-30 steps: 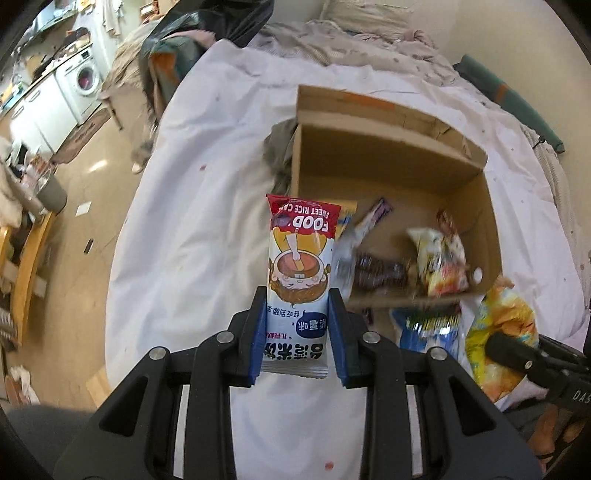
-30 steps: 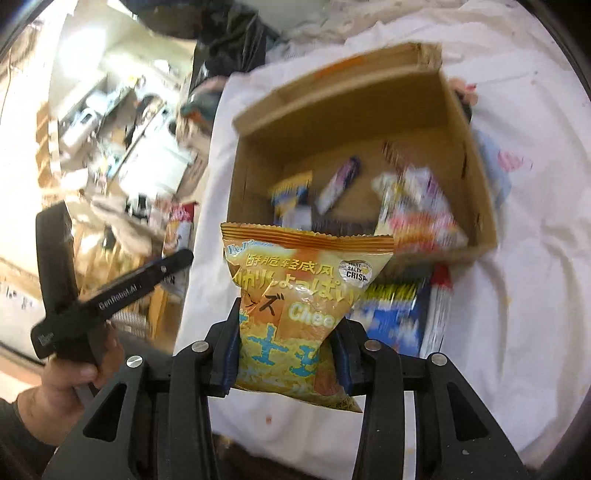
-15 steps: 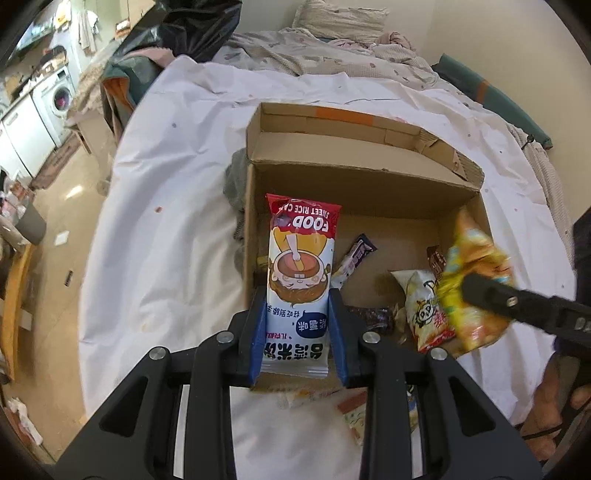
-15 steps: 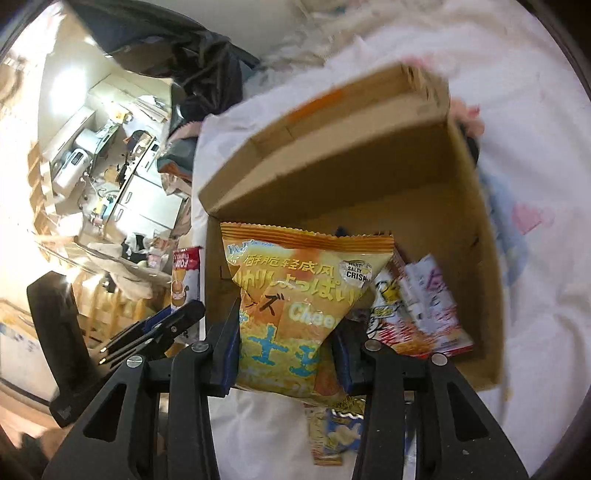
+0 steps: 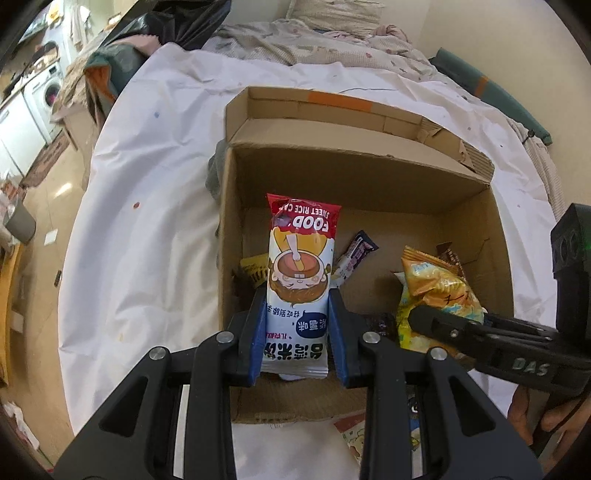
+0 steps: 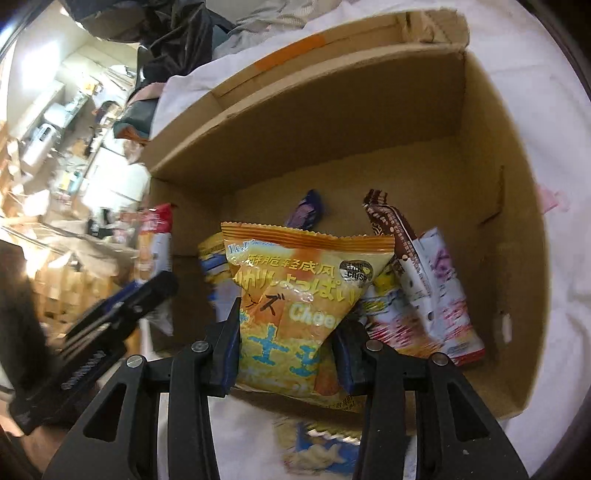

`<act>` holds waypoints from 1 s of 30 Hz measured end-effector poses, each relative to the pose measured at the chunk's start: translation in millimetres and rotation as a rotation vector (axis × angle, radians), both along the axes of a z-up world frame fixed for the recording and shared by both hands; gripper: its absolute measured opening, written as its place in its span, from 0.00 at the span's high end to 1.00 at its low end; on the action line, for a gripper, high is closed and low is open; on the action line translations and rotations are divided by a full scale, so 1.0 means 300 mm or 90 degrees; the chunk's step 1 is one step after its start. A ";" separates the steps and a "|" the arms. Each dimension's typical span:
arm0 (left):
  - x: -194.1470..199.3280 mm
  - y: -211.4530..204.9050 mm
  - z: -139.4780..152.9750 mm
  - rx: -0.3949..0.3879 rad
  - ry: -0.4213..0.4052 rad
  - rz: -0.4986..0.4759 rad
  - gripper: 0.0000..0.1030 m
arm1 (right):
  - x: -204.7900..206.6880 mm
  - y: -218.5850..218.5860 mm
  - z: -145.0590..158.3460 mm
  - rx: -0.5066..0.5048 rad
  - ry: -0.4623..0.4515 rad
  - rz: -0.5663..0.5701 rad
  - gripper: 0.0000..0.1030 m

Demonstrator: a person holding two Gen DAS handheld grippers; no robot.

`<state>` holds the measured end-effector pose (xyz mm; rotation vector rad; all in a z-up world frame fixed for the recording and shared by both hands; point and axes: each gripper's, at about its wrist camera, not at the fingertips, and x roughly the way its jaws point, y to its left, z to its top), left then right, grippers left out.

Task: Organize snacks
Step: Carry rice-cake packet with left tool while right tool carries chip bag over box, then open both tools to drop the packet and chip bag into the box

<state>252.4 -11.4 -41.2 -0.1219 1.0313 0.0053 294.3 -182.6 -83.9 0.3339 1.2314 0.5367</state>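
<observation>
My left gripper [image 5: 297, 332] is shut on a tall white and red rice cake pack [image 5: 299, 273], held over the near left part of an open cardboard box [image 5: 354, 184]. My right gripper [image 6: 286, 350] is shut on a yellow cheese crisp bag [image 6: 299, 291], held over the box's [image 6: 332, 122] near side. The crisp bag also shows in the left wrist view [image 5: 436, 291], right of the rice cake pack. Inside the box lie a purple bar [image 5: 356, 251], a brown wrapper [image 6: 388, 221] and a white and red packet [image 6: 436, 295].
The box sits on a white sheet [image 5: 155, 206] over a bed. Loose snack packets lie on the sheet in front of the box [image 6: 321, 450]. Dark bags and clothes [image 5: 177, 26] are piled at the far left. The floor drops off to the left.
Both grippers have moved forward with their packs, from in front of the box to over its opening. The crisp bag now hangs inside the box's near right side.
</observation>
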 end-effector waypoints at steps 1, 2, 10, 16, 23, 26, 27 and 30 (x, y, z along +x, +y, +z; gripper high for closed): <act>0.001 -0.013 0.001 0.012 -0.007 -0.009 0.74 | 0.002 0.004 -0.005 -0.008 0.000 0.001 0.57; 0.003 -0.023 0.001 0.022 -0.012 -0.016 0.74 | 0.006 0.007 -0.015 -0.006 0.012 0.003 0.57; 0.022 -0.013 -0.041 0.026 0.015 -0.010 0.74 | 0.008 0.021 -0.025 -0.078 0.007 -0.005 0.57; 0.029 0.002 -0.060 0.028 0.023 0.004 0.74 | 0.008 0.000 -0.013 -0.065 0.004 -0.016 0.55; 0.023 -0.013 -0.061 0.034 0.019 -0.006 0.74 | -0.007 -0.014 0.004 -0.033 -0.003 -0.014 0.55; 0.022 -0.011 -0.060 0.031 0.019 -0.004 0.74 | -0.009 -0.020 0.008 -0.021 -0.003 -0.015 0.55; 0.022 -0.010 -0.061 0.031 0.020 -0.003 0.74 | -0.009 -0.021 0.008 -0.015 -0.001 -0.016 0.55; 0.020 -0.014 -0.059 0.030 0.020 -0.003 0.73 | -0.006 -0.019 0.012 -0.003 0.004 -0.016 0.52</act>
